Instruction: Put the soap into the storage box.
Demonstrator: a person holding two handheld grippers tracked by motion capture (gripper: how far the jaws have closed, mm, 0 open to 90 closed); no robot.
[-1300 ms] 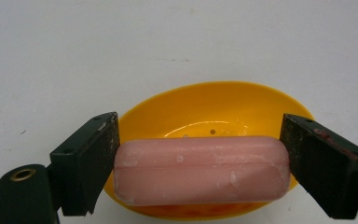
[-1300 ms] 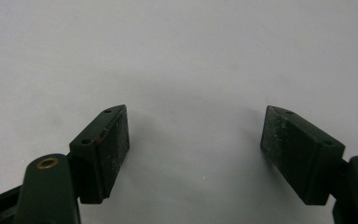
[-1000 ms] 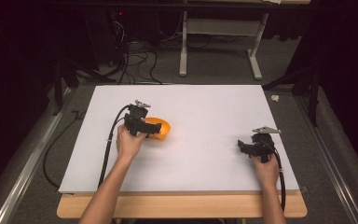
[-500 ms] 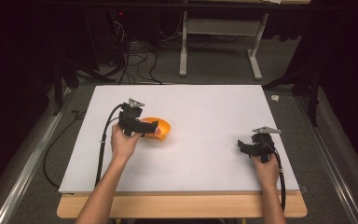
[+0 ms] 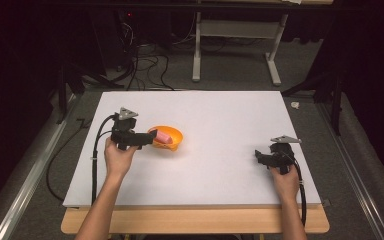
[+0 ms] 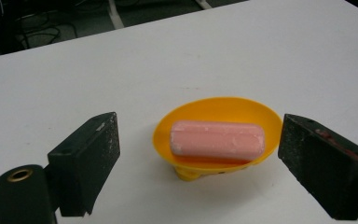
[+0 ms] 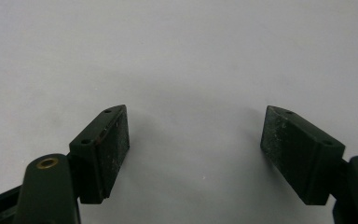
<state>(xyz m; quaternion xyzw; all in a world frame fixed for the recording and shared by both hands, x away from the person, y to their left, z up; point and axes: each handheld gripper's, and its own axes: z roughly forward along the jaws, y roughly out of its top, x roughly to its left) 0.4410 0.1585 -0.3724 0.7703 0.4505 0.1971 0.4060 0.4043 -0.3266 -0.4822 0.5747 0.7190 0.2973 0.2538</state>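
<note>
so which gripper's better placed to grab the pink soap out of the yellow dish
Left. The left gripper is open with its jaws either side of the yellow dish holding the pink soap. The right gripper is open too, but far across the white board.

Soap in its dish, left of centre on the table

The soap bar [image 6: 217,140] lies in the soap dish [image 6: 263,116], which stands on the table [image 5: 220,125]; the left gripper [image 6: 198,163] sits just left of the dish with its jaws spread wide, the right gripper [image 5: 256,156] well apart near the right edge.
</note>
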